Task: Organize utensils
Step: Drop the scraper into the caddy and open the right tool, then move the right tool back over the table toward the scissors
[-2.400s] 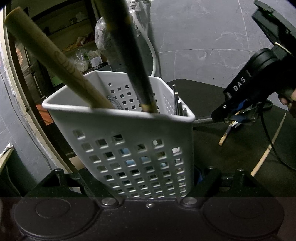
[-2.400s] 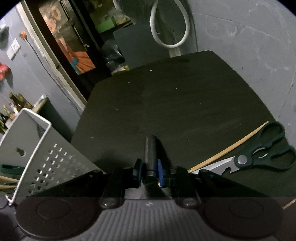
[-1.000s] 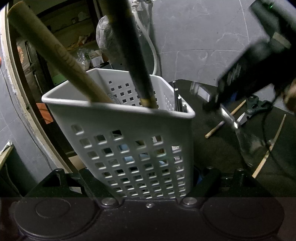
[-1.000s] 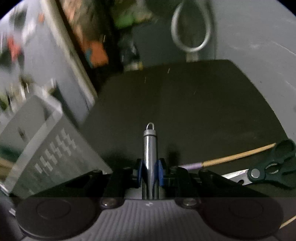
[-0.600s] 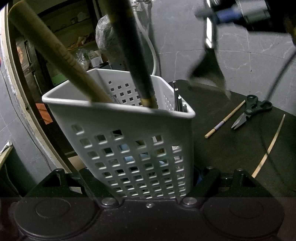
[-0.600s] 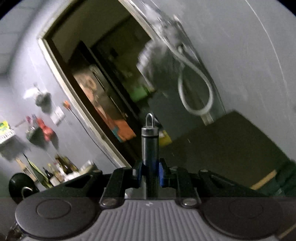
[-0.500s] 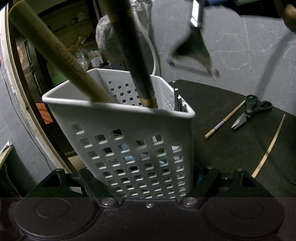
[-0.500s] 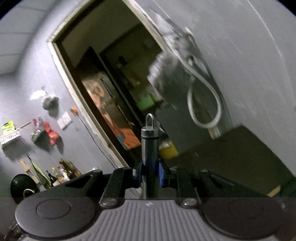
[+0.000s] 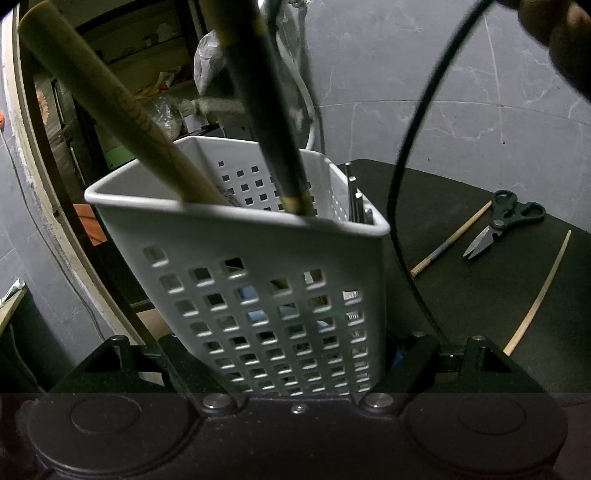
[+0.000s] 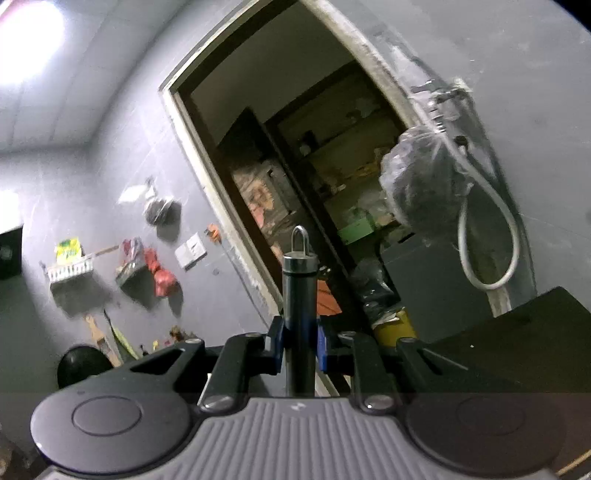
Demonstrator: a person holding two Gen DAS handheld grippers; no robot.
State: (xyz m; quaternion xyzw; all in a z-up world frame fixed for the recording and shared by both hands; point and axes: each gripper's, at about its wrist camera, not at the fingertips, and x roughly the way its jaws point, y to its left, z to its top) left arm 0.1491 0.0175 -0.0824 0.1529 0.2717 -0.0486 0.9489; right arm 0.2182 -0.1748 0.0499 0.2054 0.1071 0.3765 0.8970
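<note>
My left gripper (image 9: 295, 363) is shut on the white perforated utensil basket (image 9: 258, 280), which leans toward me. A wooden handle (image 9: 110, 107) and a dark handle (image 9: 262, 107) stand in the basket, with metal utensils at its right side. My right gripper (image 10: 299, 341) is shut on a metal utensil handle (image 10: 298, 291) with a hanging ring on its end, and it points up at the wall and doorway. The utensil's head is hidden below that view. In the left wrist view a blurred thin metal piece (image 9: 314, 92) hangs above the basket.
On the black table (image 9: 480, 295) lie green-handled scissors (image 9: 502, 221), a wooden chopstick (image 9: 450, 240) and a thin bamboo stick (image 9: 539, 291). A black cable (image 9: 406, 155) arcs down at the right. A hand (image 9: 554, 33) is at the top right. A doorway and hose are behind.
My right gripper lifted the metal utensil off the table and swung it up and left over the basket. The left gripper and basket stayed still.
</note>
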